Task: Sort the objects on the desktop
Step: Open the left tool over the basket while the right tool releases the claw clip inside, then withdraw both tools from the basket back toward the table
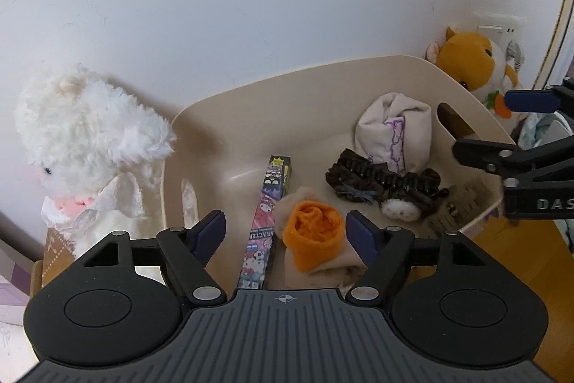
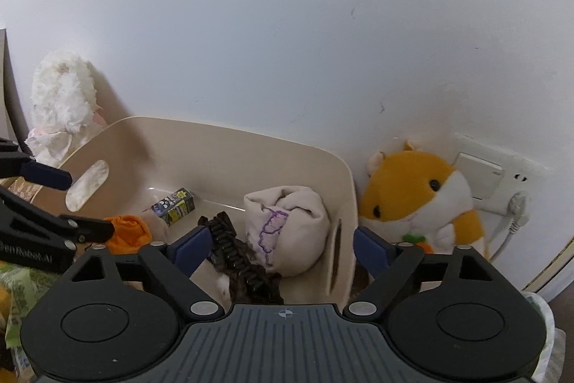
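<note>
Left wrist view: a long printed box [image 1: 267,221] is seen lying in the beige bin [image 1: 251,96], its long axis running from the near rim up toward the far wall, beside a rolled orange sock [image 1: 312,236]. The left gripper [image 1: 286,232] is held above both with jaws spread, nothing pinched. The right gripper [image 2: 281,252] is likewise spread, over a cream cloth bundle [image 2: 287,232]

A beige bin [image 1: 222,103] holds an orange-cuffed sock bundle [image 1: 314,236], a long cartoon-printed box [image 1: 267,218] lying flat beside it, a brown scrunchie [image 1: 384,180] and a pale rolled cloth [image 1: 393,128].
</note>
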A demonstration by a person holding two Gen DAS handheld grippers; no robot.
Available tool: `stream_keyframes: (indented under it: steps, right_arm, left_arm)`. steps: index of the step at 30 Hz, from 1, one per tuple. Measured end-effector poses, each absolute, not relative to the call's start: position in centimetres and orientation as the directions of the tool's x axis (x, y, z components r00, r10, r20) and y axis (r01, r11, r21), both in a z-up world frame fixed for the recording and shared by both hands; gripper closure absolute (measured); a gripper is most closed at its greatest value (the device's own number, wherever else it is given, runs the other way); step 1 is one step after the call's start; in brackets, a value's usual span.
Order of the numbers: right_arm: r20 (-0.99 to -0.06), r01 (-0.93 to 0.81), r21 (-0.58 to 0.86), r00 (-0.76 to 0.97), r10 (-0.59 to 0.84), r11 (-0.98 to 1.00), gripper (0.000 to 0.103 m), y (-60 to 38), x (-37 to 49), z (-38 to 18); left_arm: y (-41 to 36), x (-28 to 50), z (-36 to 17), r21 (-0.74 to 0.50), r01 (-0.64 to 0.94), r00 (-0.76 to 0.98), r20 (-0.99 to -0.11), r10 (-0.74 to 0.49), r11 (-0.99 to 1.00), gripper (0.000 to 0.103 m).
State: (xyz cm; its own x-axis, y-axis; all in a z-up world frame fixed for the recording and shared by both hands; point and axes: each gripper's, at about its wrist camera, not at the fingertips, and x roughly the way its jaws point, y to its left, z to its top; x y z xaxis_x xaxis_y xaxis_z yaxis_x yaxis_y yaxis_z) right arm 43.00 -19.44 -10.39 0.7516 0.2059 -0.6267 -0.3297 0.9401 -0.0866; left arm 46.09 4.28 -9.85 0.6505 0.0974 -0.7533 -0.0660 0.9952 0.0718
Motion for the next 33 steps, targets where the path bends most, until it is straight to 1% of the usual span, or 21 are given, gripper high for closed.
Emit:
stream_keyframes:
  steps: [2, 4, 6, 11, 15, 21, 29, 33]
  right_arm:
    - [-0.617, -0.325, -0.078, 0.758, 0.21, 0.943, 0.006, -20.2, 42.1, -10.0]
    - [-0.608, -0.323, -0.043, 0.759, 0.232, 0.945, 0.004, -21.2, 40.6, -9.7]
    - [-0.61, -0.33, -0.018, 0.752, 0.251, 0.944, 0.004, -22.1, 39.3, -9.7]
    - [-0.624, -0.322, 0.027, 0.734, 0.267, 0.946, 0.0, -24.1, 35.4, -10.2]
    - [-0.641, -0.33, 0.073, 0.707, 0.298, 0.941, 0.0, -24.8, 32.4, -11.0]
    - [-0.664, -0.338, 0.172, 0.655, 0.362, 0.925, 0.0, -24.3, 28.8, -12.1]
    - [-0.709, -0.385, 0.196, 0.58, 0.401, 0.902, 0.0, -21.3, 25.3, -15.0]
    - [-0.734, -0.414, 0.165, 0.555, 0.392, 0.895, 0.0, -19.1, 24.4, -16.7]
  left_arm:
    - [4.4, 45.3, -9.4, 0.08, -0.061, 0.656, -0.748, 0.101, 0.995, 0.027]
    - [4.7, 44.1, -9.1, 0.089, -0.053, 0.667, -0.738, 0.102, 0.995, 0.027]
    - [5.1, 42.7, -8.9, 0.09, -0.054, 0.674, -0.731, 0.103, 0.994, 0.025]
    - [6.2, 39.1, -9.5, 0.126, -0.042, 0.656, -0.745, 0.123, 0.991, 0.024]
    - [7.6, 35.9, -10.6, 0.111, -0.081, 0.631, -0.763, 0.137, 0.99, 0.024]
    - [9.2, 31.7, -12.1, 0.076, -0.109, 0.59, -0.797, 0.126, 0.991, 0.024]
    - [10.1, 28.2, -14.3, 0.061, -0.101, 0.518, -0.849, 0.105, 0.993, 0.024]
    - [10.0, 27.8, -15.8, 0.057, -0.098, 0.474, -0.875, 0.097, 0.994, 0.024]
